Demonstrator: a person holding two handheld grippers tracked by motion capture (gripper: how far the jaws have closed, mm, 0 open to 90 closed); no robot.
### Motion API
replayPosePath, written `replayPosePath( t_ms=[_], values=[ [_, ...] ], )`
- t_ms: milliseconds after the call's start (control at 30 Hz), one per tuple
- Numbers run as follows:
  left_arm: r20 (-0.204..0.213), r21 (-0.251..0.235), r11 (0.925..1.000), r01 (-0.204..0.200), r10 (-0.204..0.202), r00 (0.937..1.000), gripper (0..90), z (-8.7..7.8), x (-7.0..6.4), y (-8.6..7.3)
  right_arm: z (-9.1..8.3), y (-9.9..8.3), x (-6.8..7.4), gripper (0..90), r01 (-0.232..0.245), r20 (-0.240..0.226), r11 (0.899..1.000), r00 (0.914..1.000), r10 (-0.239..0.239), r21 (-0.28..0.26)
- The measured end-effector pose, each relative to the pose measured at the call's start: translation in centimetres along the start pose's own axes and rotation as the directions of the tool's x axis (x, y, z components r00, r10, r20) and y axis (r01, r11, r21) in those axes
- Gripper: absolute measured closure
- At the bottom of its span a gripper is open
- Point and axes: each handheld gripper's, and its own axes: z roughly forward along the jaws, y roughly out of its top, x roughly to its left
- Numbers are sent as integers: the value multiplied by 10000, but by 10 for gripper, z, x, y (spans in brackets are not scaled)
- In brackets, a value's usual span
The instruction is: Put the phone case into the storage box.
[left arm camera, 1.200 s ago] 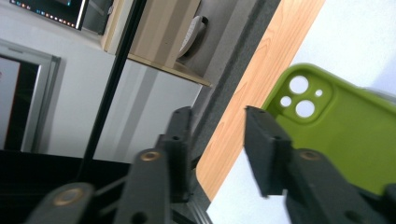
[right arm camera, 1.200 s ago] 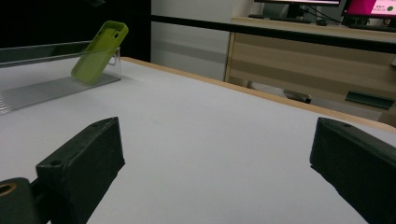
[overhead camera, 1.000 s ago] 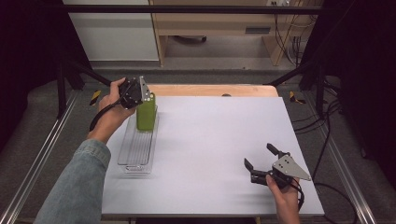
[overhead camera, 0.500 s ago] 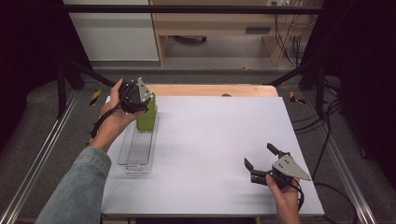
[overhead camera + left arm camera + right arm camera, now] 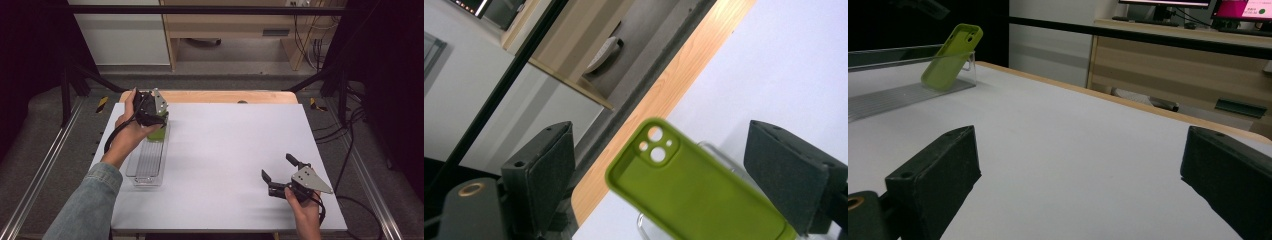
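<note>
White table (image 5: 225, 150), wooden strip along its far edge, grey floor around. On the left part of the top, a long clear tray (image 5: 146, 162) running near to far. At the tray's far end, a green phone case (image 5: 158, 133) (camera cut-outs at its upper end), lower end inside the tray, leaning tilted against the tray's end wall; in the right gripper view the same case (image 5: 950, 56) slanted against the clear wall (image 5: 970, 62).

Left gripper (image 5: 155, 116) held in the left hand (image 5: 131, 131) directly above the case. Jaws spread wide in the left gripper view, one on each side of the case (image 5: 694, 190), a visible gap on the left side; on the right side, contact or not cannot be told. Case not clamped.

Right gripper (image 5: 278, 168) held in the right hand (image 5: 301, 206) low over the near right part of the table, well apart from tray and case. Jaws wide apart, bare white surface between them.
</note>
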Motion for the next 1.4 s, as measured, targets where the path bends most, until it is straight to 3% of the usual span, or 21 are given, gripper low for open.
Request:
replayPosePath(
  t_ms=[267,333,433,567,667,800,1000,1067,1167,1400],
  values=[
    [188,-144,9999,-10,13,9998,106,2,-9,11,-1,0,-1,28,-22,53,10000,10000,22,-5],
    [225,-263,9996,89,-83,9997,104,0,-11,14,-1,0,-1,27,-28,55,10000,10000,28,-8],
    [270,-575,9968,562,-547,9981,104,-4,-13,22,-1,0,-1,27,-17,78,10000,10000,17,7],
    [298,-794,9941,736,-714,9970,96,-9,-17,32,-1,0,-1,27,2,101,10000,9999,-2,-6],
    [228,-679,9964,502,-487,9986,95,-10,-21,36,-1,1,-1,27,-51,103,10000,9999,52,-20],
    [405,-714,9956,614,-586,9975,91,-13,-27,39,-1,1,-1,26,-3,101,10000,9999,3,-10],
    [1010,-914,9871,1318,-1225,9873,87,-19,-36,43,-1,0,0,25,46,107,10000,9999,-47,36],
    [1239,-988,9814,1646,-1520,9806,84,-22,-38,45,-1,0,0,25,46,102,10000,9999,-46,34],
    [1520,-1170,9668,2274,-2088,9661,84,-28,-43,46,-1,0,0,25,63,85,10000,9999,-64,34],
    [1762,-1218,9607,2496,-2266,9579,69,-37,-58,50,-1,0,0,25,32,90,10000,10000,-32,55]
  ],
)
